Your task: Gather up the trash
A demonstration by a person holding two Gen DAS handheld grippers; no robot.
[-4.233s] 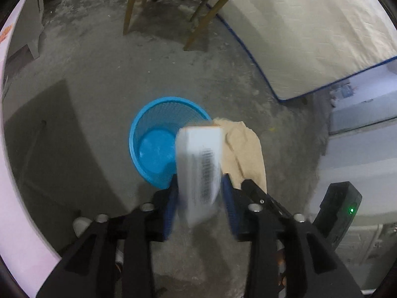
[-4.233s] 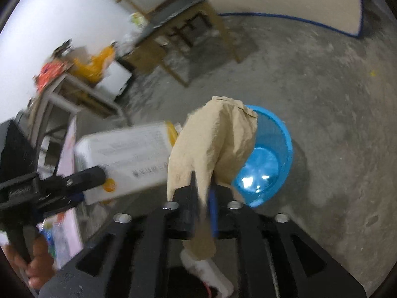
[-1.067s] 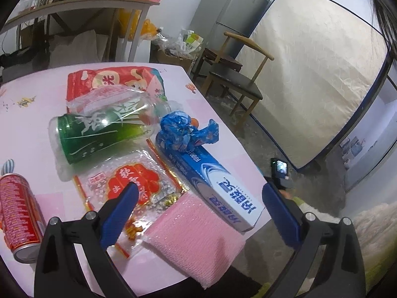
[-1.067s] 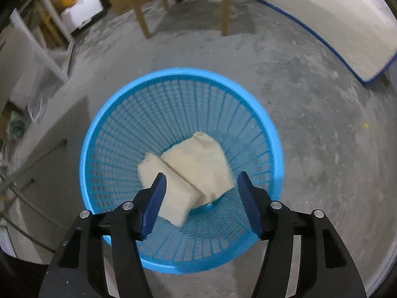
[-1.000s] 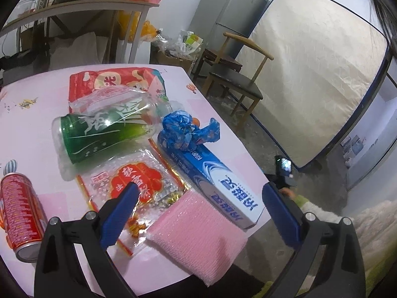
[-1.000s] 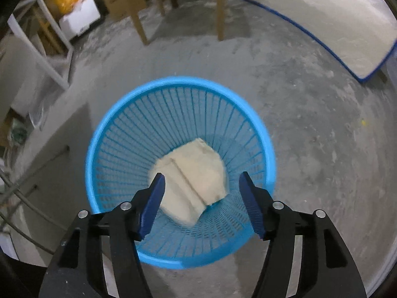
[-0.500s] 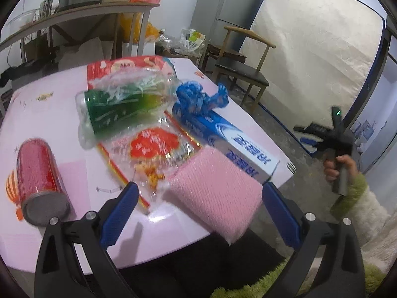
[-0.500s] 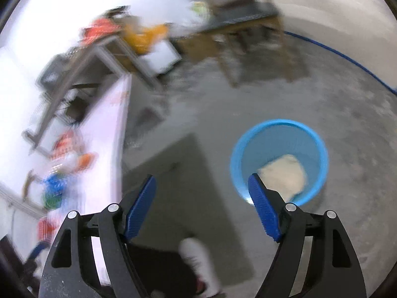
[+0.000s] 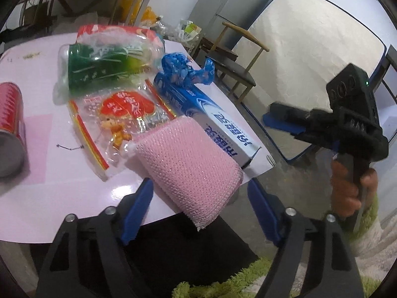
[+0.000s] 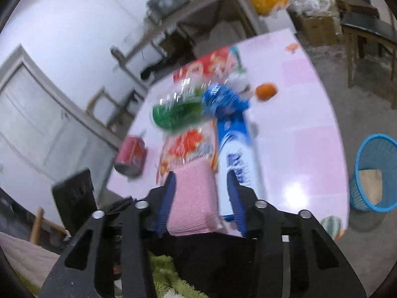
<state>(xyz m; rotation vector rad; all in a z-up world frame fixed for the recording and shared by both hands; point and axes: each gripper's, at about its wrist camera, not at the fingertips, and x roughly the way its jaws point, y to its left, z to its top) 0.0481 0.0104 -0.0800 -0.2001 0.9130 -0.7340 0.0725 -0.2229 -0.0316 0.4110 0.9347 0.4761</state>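
At lower centre of the left wrist view, the closing left gripper [image 9: 198,198] is brought around, not yet pressing, the pink sponge [image 9: 188,164] overhanging the pink table [image 9: 37,168] edge; squeezing seems next, while the right gripper [image 10: 201,198], also closing, holds nothing.

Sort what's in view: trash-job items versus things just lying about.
Job: pink sponge, toothpaste box, blue wrapper, snack packet, green bottle, red can, blue basket, left tool.

Lying about: chair, mattress, fridge.
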